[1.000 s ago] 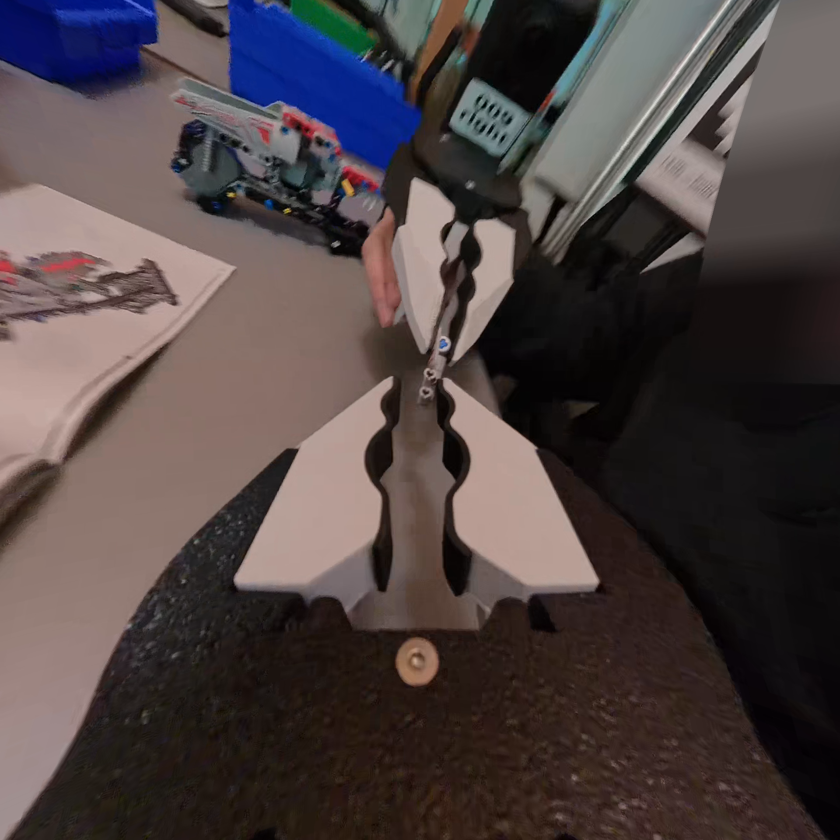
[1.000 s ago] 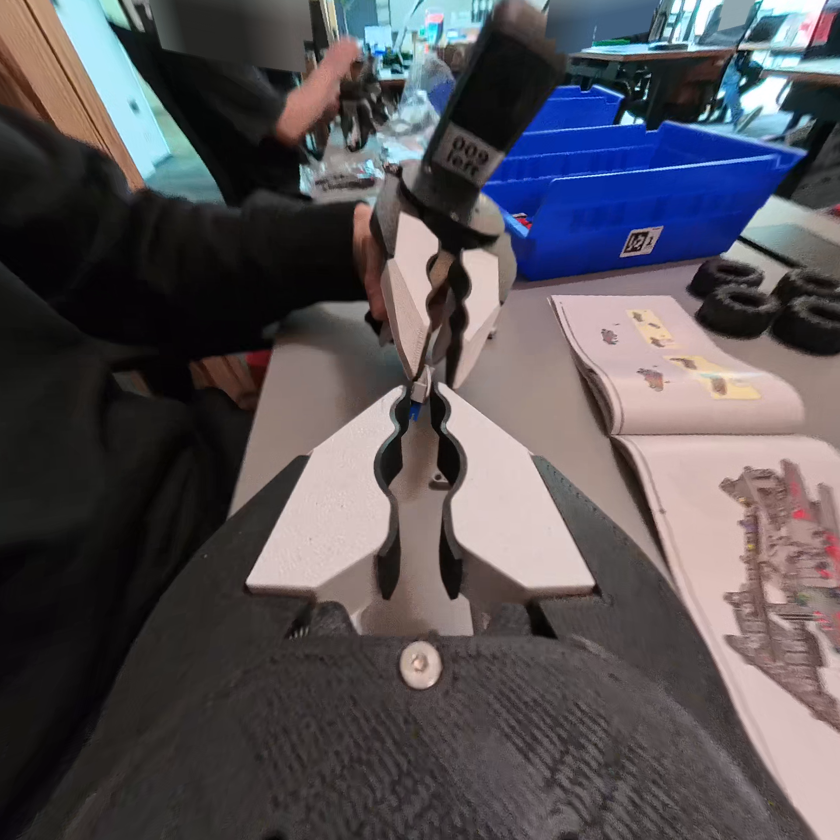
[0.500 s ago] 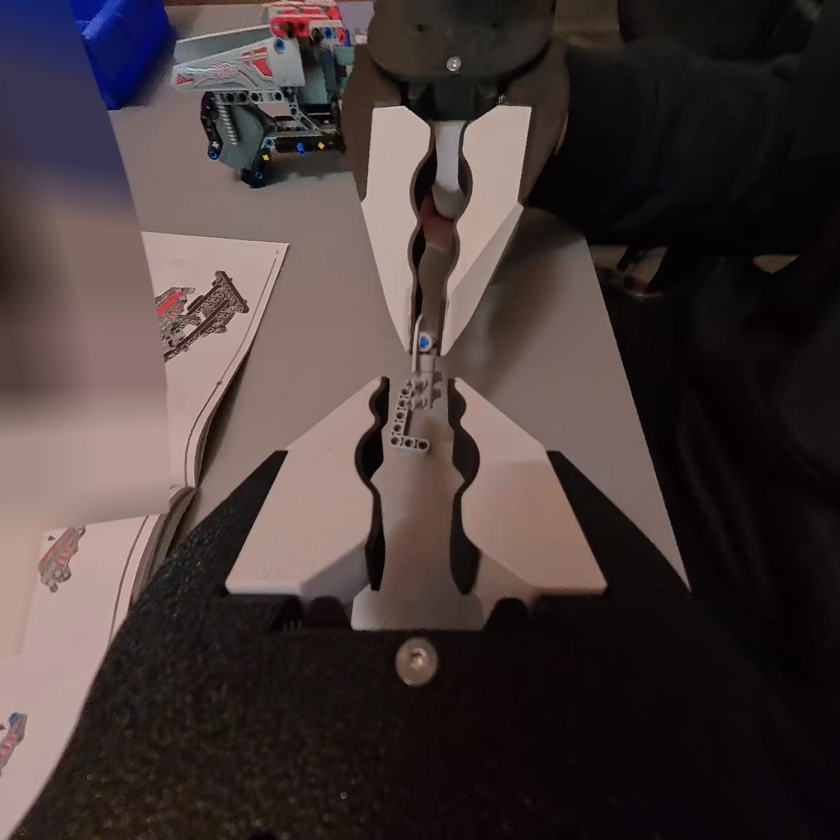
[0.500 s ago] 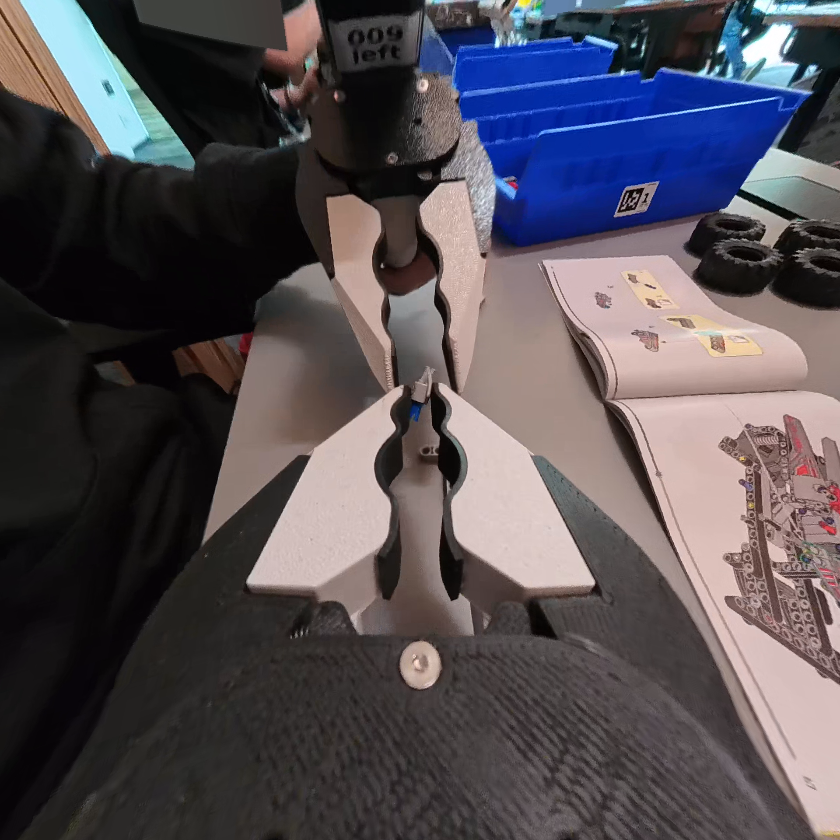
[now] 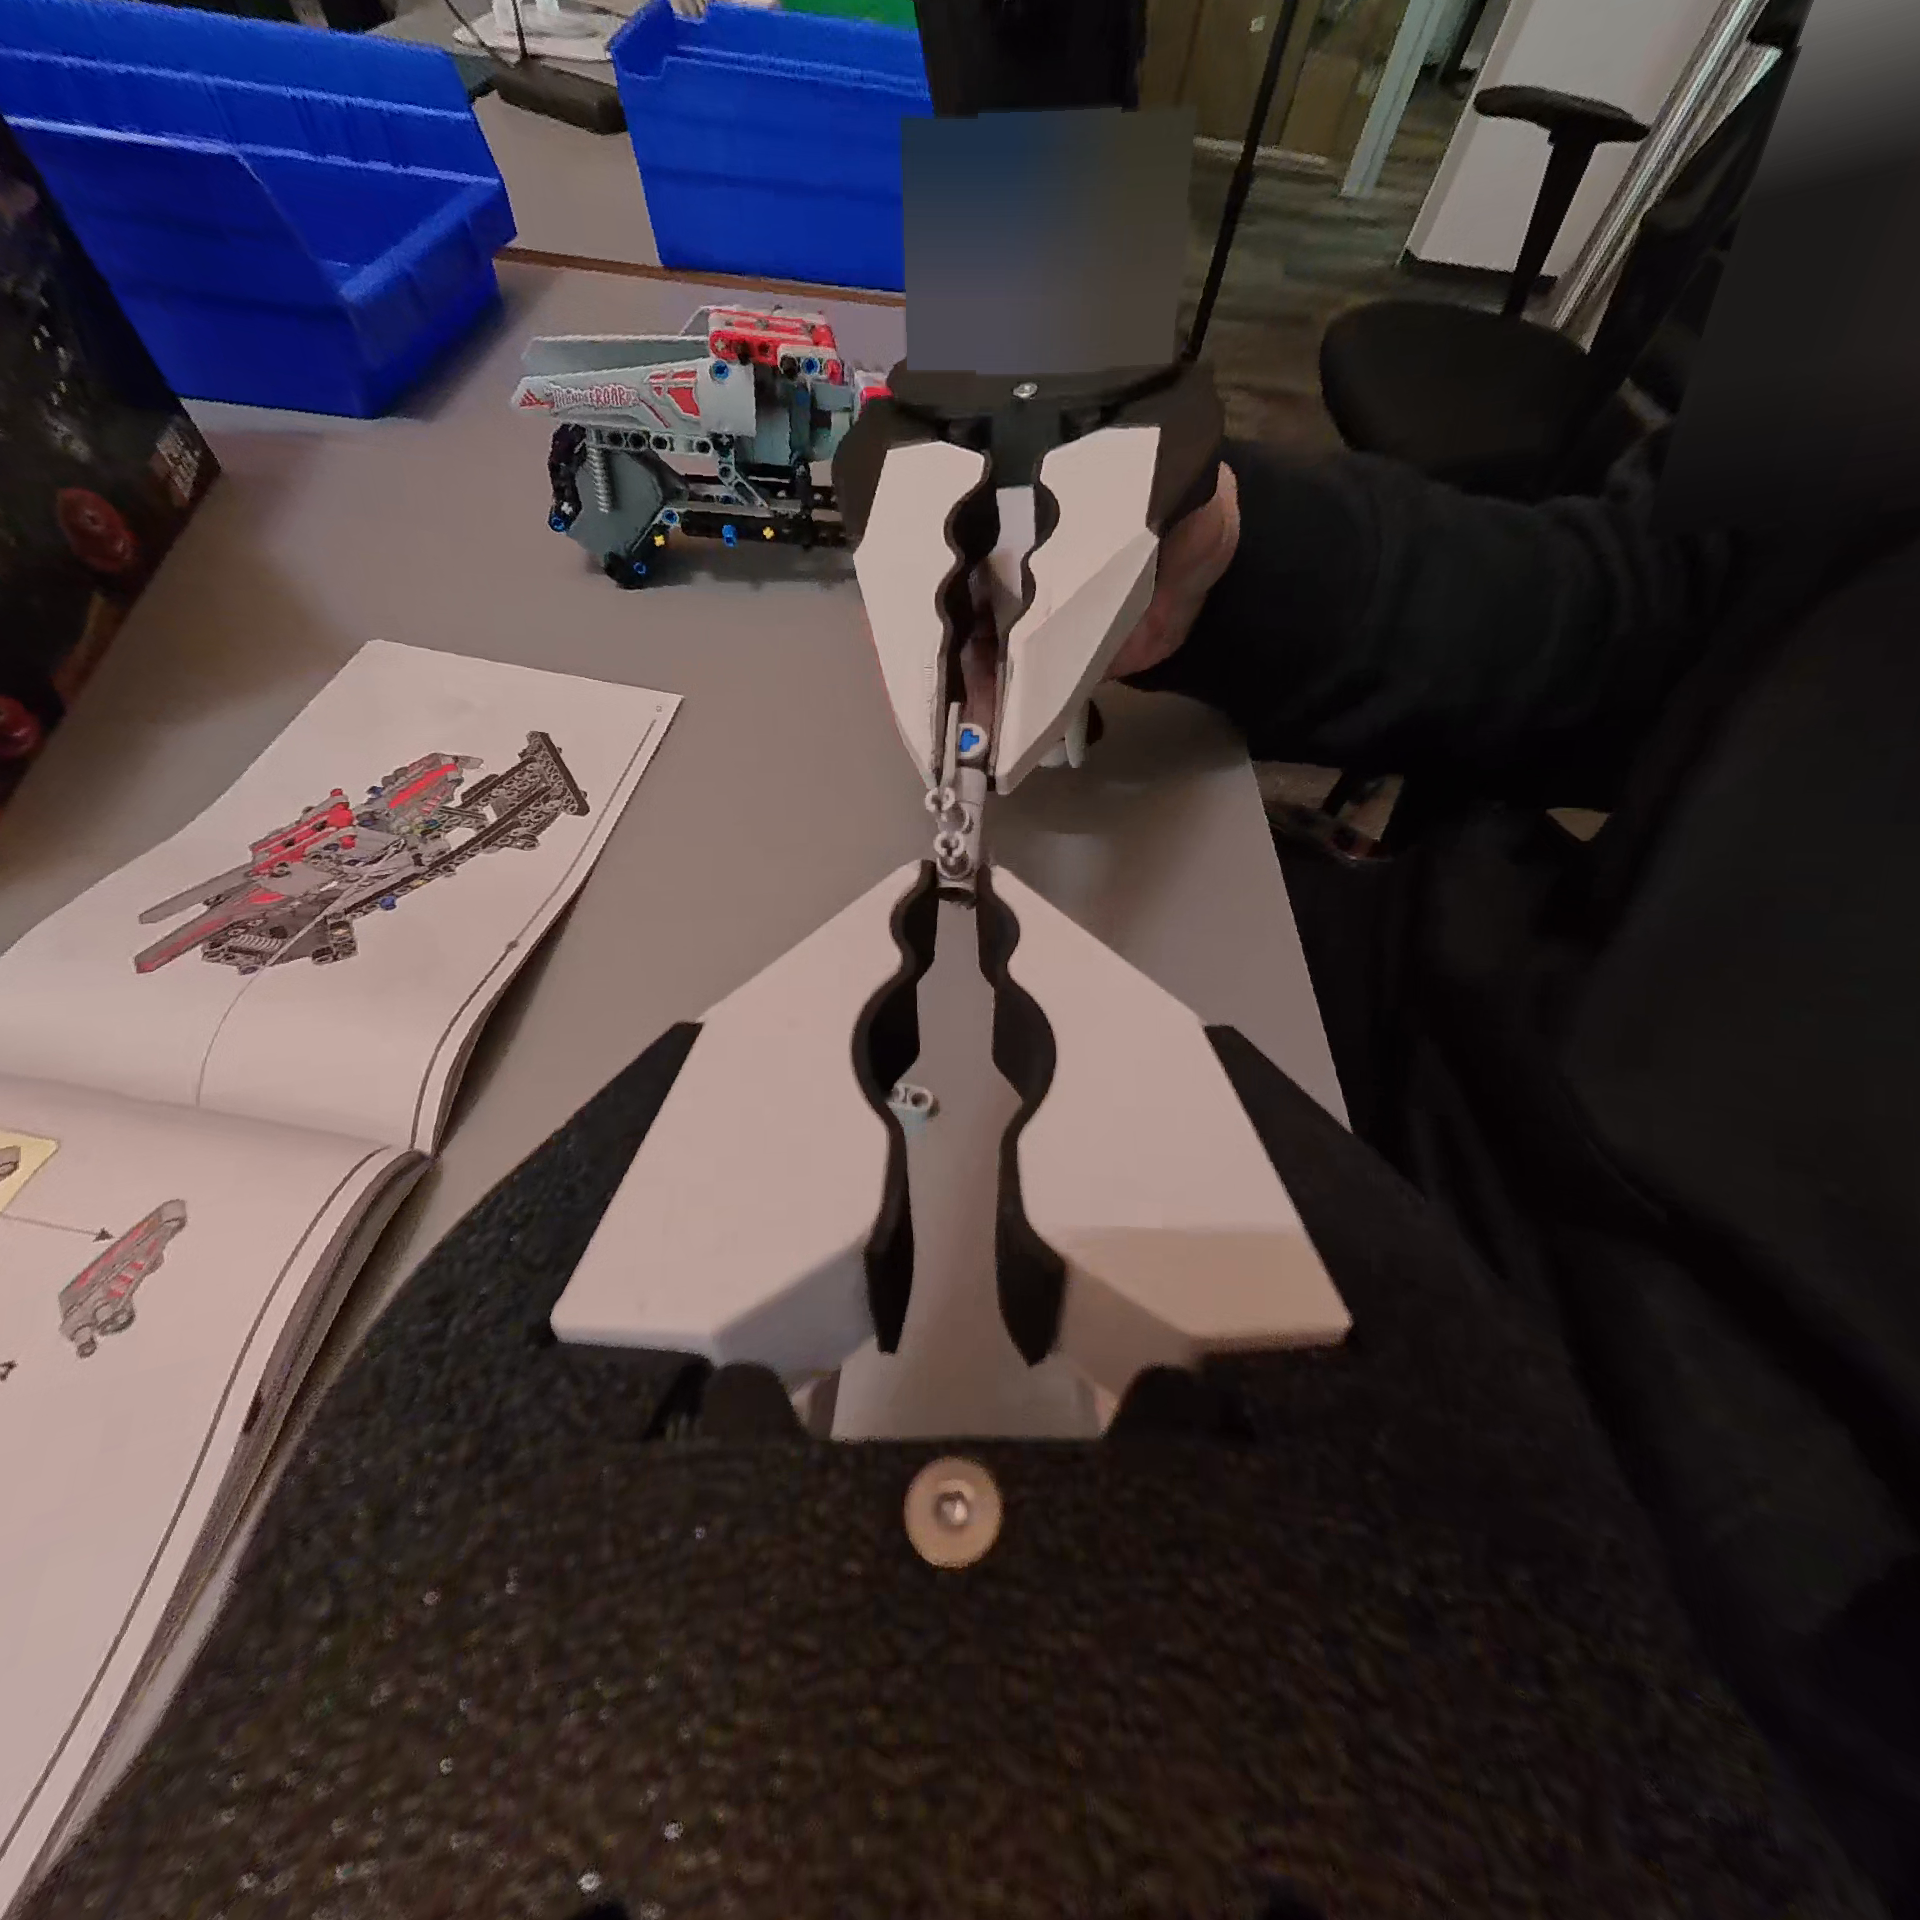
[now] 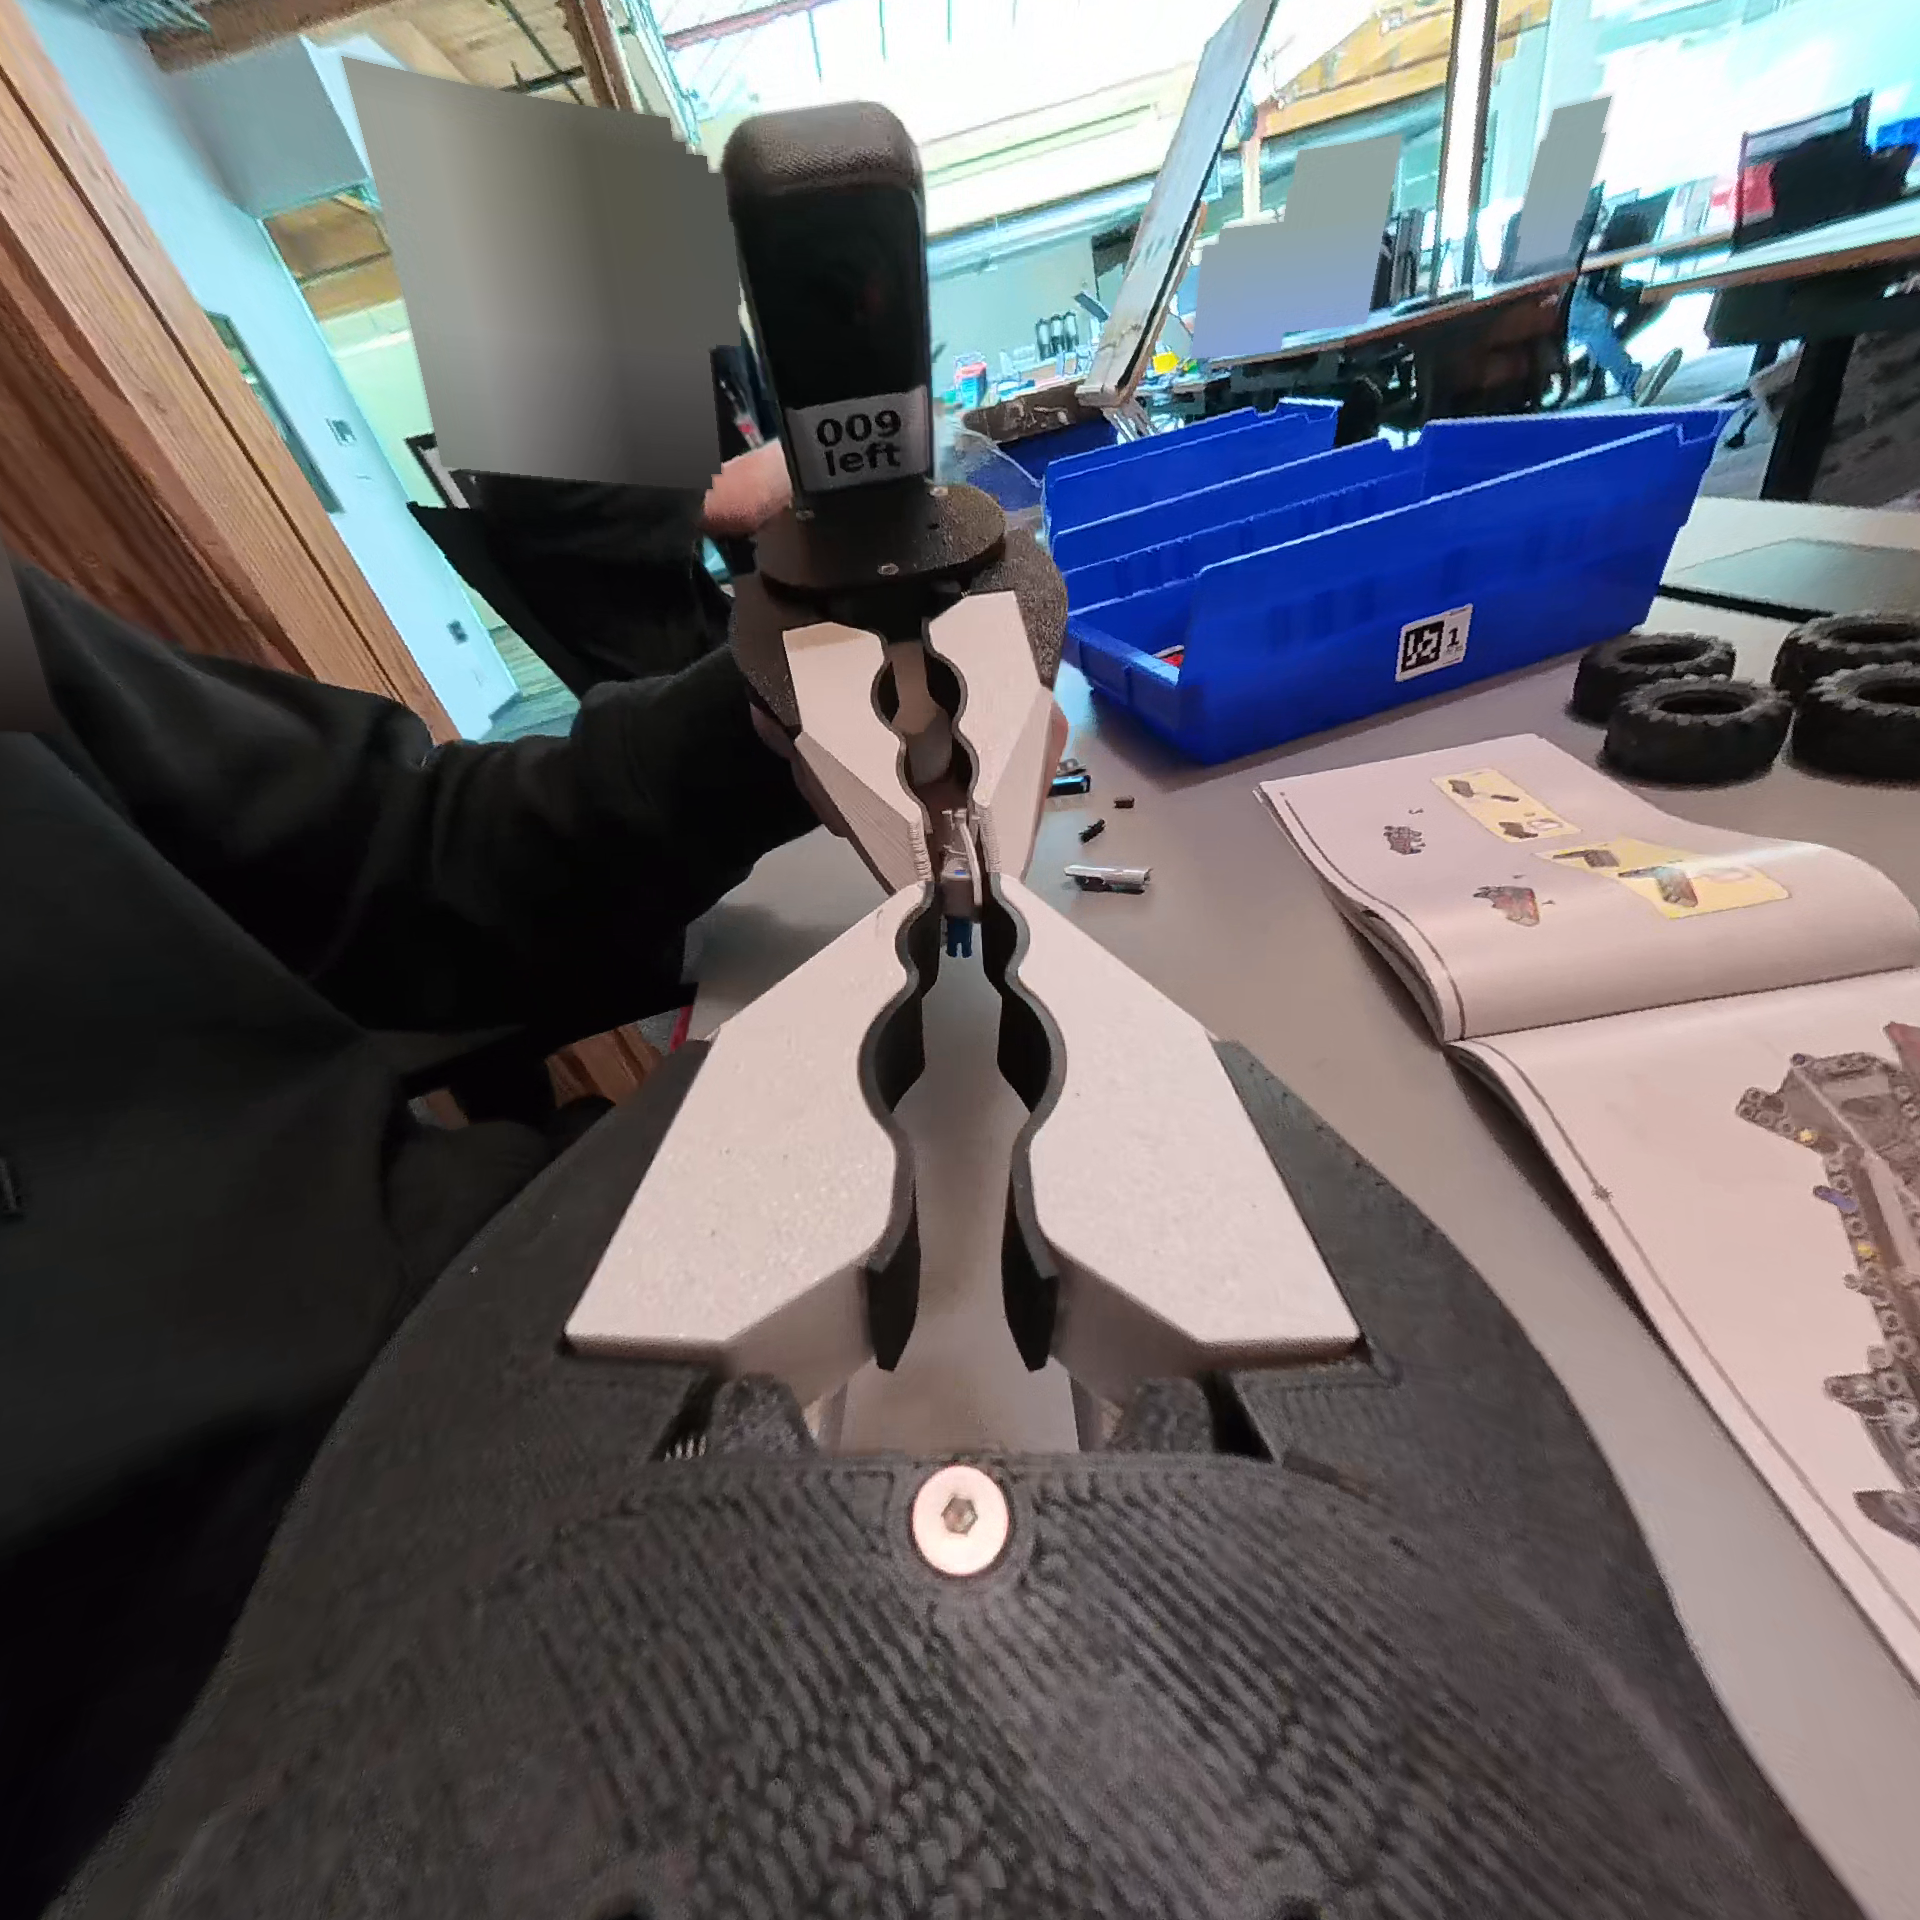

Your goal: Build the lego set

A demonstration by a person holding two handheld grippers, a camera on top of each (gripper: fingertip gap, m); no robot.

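Since half a second ago, the left wrist view has been raised and the light-grey L-shaped Lego beam (image 5: 954,844) turned edge-on. It is now clamped at one end by the closed tips of the left gripper (image 5: 956,883); its other end, beside a blue pin (image 5: 969,740), is pinched by the right gripper (image 5: 971,774). Behind, a grey-and-red partly built Lego vehicle (image 5: 696,436) stands on the grey table (image 5: 416,540), near an open instruction booklet (image 5: 343,862).

From the right wrist view, both closed grippers meet tip to tip, well above the table. The blue pin (image 6: 957,932) projects behind the right gripper (image 6: 958,902). The joining step is judged under way, not seated.
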